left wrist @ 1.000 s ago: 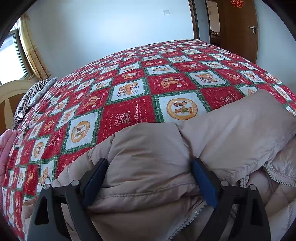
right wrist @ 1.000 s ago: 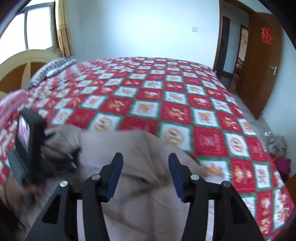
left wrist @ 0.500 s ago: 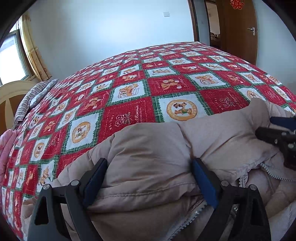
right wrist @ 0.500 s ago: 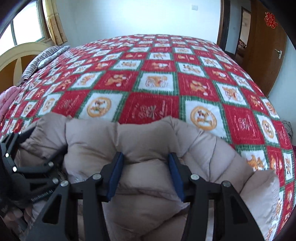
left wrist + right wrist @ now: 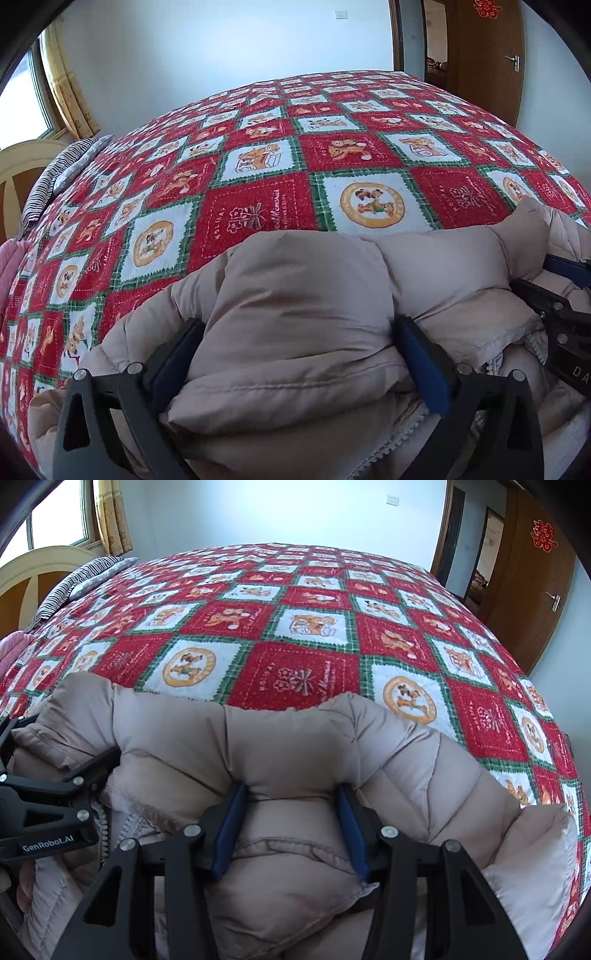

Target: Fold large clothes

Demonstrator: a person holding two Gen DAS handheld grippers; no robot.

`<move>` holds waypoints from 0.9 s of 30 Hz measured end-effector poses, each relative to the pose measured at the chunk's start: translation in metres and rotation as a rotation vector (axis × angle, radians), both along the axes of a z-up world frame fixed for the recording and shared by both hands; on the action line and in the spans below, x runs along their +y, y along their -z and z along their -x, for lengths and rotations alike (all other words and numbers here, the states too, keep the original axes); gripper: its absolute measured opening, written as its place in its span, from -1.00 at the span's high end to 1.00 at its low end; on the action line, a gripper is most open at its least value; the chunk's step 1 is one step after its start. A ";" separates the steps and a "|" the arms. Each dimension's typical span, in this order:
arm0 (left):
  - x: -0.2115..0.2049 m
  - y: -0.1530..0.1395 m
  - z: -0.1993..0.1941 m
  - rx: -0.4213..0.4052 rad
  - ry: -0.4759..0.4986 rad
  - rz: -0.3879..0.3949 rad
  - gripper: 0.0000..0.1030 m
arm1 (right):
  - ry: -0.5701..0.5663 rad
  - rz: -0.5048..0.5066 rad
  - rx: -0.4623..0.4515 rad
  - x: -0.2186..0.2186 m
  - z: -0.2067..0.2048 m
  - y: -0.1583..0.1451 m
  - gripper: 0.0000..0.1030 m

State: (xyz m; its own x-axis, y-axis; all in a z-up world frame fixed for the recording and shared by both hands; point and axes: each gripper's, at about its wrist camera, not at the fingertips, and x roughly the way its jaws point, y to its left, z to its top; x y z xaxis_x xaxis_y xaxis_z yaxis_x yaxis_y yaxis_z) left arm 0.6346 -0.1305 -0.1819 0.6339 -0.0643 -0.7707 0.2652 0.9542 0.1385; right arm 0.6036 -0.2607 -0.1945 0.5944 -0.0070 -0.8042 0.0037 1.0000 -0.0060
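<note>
A beige puffer jacket (image 5: pixel 295 317) lies bunched at the near edge of the bed, also in the right wrist view (image 5: pixel 295 746). My left gripper (image 5: pixel 299 332) has its blue-padded jaws wide apart with a thick fold of the jacket's hem bulging between them. My right gripper (image 5: pixel 291 797) is closed in on another puffy fold of the same jacket, squeezed between its blue pads. Each gripper shows at the edge of the other's view, the right one in the left wrist view (image 5: pixel 561 295), the left one in the right wrist view (image 5: pixel 48 794). The jacket's zipper (image 5: pixel 402 435) runs below.
The bed is covered by a red, white and green patchwork quilt (image 5: pixel 332 155). A striped pillow (image 5: pixel 55 173) and a wooden headboard (image 5: pixel 40 568) are at the far left. A brown door (image 5: pixel 532 590) stands at the right. A pink cloth (image 5: pixel 11 650) lies at the left edge.
My right gripper moved down and forward onto the jacket and closed on a fold beside the left gripper. The left gripper stayed in place around its fold.
</note>
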 end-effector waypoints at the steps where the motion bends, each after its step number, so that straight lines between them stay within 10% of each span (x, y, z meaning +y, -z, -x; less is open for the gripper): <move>1: -0.001 0.000 0.000 0.000 -0.001 -0.003 -0.98 | 0.001 0.003 -0.001 0.000 0.000 0.000 -0.04; 27: -0.009 0.003 -0.002 0.000 -0.007 -0.065 -0.99 | 0.001 0.073 0.016 0.011 -0.004 0.003 -0.06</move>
